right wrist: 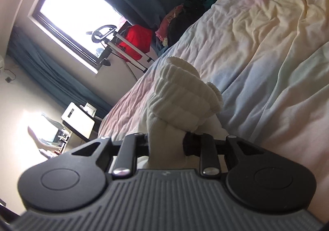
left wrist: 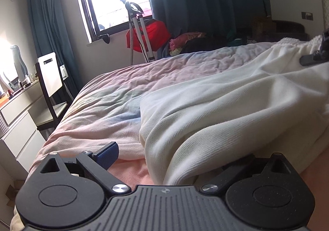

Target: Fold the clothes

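Note:
A white knit garment (left wrist: pixel 226 107) lies spread over the pastel bedspread (left wrist: pixel 123 91). My left gripper (left wrist: pixel 172 161) is open at the garment's near edge; its left blue-padded finger (left wrist: pixel 108 156) rests on the bedspread and the cloth drapes over the right finger, hiding it. My right gripper (right wrist: pixel 166 146) is shut on the garment's ribbed cuff (right wrist: pixel 181 97), which bunches up above the jaws, a little above the bed. The right gripper also shows in the left wrist view (left wrist: pixel 314 56) at the far right, at the garment's far end.
A chair (left wrist: pixel 51 91) and a white desk (left wrist: pixel 18 120) stand left of the bed. A garment steamer stand (left wrist: pixel 137 29) with a red bag (left wrist: pixel 152 33) is under the window. A pile of clothes (left wrist: pixel 195 42) lies at the bed's far side.

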`<state>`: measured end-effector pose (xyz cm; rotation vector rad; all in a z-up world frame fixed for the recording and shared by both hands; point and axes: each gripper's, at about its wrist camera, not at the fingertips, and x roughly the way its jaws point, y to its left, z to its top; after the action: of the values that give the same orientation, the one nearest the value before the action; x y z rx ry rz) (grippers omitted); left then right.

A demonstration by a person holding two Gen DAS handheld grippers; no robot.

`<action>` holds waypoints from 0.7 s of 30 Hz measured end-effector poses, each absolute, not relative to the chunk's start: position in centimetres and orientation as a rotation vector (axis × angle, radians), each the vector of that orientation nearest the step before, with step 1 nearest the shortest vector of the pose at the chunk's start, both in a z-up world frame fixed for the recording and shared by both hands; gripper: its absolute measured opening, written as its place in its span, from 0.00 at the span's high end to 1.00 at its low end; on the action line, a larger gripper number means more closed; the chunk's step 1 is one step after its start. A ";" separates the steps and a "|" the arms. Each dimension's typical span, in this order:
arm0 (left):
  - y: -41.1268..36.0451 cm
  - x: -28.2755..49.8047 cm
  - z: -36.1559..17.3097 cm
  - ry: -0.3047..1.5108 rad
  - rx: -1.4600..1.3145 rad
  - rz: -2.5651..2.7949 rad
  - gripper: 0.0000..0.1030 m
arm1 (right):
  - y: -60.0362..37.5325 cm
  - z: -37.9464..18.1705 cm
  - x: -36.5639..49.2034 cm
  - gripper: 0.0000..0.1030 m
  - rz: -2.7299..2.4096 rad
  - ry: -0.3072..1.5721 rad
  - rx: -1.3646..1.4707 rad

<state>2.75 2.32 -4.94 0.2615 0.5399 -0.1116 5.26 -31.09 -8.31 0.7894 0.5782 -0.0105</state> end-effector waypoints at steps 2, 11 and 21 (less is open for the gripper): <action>2.8 3.3 -5.2 0.577 0.194 -0.110 0.04 | -30.9 -8.3 5.4 0.72 -0.023 0.611 0.759; 6.3 4.3 -5.5 0.658 -0.116 -0.088 0.02 | -30.4 -8.8 5.4 0.43 -0.093 0.638 0.669; 10.5 5.3 -7.4 0.787 -0.460 -0.079 0.02 | -32.2 -12.9 6.5 0.17 -0.030 0.757 0.874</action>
<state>5.30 10.47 -7.43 -0.4597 0.7868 -0.0794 6.49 -32.16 -12.92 0.8741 0.7574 -0.0301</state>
